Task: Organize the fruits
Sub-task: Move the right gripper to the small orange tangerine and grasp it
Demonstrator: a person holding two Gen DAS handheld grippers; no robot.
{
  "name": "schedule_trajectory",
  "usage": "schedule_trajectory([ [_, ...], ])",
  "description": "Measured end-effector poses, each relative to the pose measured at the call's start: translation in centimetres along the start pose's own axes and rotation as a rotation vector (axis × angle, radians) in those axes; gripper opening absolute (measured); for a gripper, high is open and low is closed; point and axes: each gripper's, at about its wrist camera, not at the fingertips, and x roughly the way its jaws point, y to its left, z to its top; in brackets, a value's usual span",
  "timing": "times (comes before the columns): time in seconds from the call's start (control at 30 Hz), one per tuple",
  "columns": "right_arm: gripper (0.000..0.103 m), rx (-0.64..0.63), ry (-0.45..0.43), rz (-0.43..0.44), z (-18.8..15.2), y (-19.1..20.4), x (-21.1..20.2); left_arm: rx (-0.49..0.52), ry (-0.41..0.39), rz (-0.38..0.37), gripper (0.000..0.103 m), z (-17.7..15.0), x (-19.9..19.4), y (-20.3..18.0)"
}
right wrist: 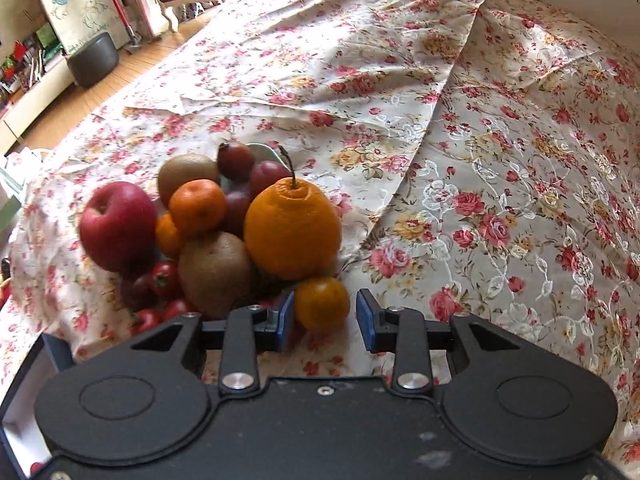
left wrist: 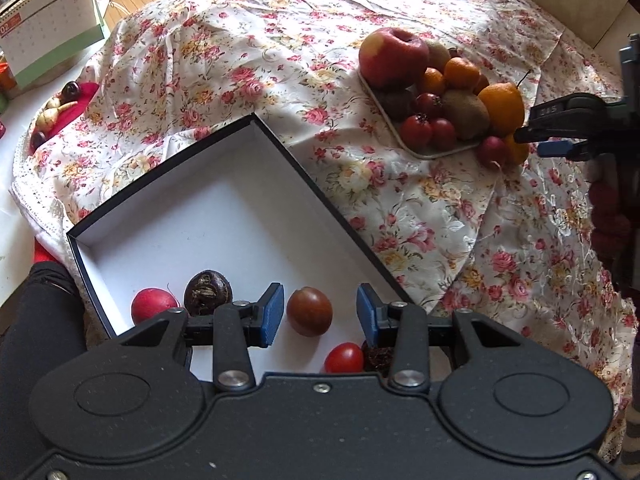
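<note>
Nearest me, left gripper (left wrist: 320, 314) hangs steeply over the black-walled box (left wrist: 280, 144), jaws apart around a brown-red fruit (left wrist: 309, 311) without touching. Right gripper (right wrist: 325, 315) tilts down beside the tray (left wrist: 430, 153), jaws apart flanking a small orange (right wrist: 322, 303) lying on the cloth (right wrist: 500, 200); contact unclear. Behind it, the big orange (right wrist: 291, 229) points stem-up. I see open cloth farther right.

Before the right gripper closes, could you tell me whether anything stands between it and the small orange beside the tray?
Nothing visible does: the small orange lies on the cloth directly ahead of the open right gripper, by its left pad.
</note>
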Motion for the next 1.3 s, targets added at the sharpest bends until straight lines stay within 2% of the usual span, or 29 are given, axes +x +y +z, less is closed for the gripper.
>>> schedule_trajectory([
  [0.23,0.04,-0.01,0.005,-0.02,0.0,0.5,1.9,0.032,-0.057,0.035,0.048,0.0,-0.6,-0.6],
  [0.37,0.038,-0.016,0.013,-0.012,-0.2,0.4,2.3,0.062,-0.069,0.031,0.048,-0.1,-0.6,-1.2],
  [0.5,0.038,-0.023,0.011,-0.004,-0.6,-0.2,1.5,0.094,-0.092,0.041,0.048,-0.1,-0.6,-2.2],
  [0.63,0.038,-0.021,0.06,0.0,-1.8,-1.7,0.4,0.118,-0.094,0.021,0.048,0.3,-0.4,-3.4],
  [0.97,0.038,0.019,0.1,0.007,-6.9,-7.1,-3.4,0.211,-0.006,-0.006,0.048,3.4,2.3,-11.6],
  [1.2,0.038,0.065,0.071,0.012,-8.9,-9.7,-5.1,0.173,0.028,-0.057,0.048,6.6,5.5,-16.3],
  [1.3,0.038,0.088,0.055,0.014,-9.1,-10.6,-5.4,0.129,0.017,-0.042,0.048,8.2,6.6,-17.6],
])
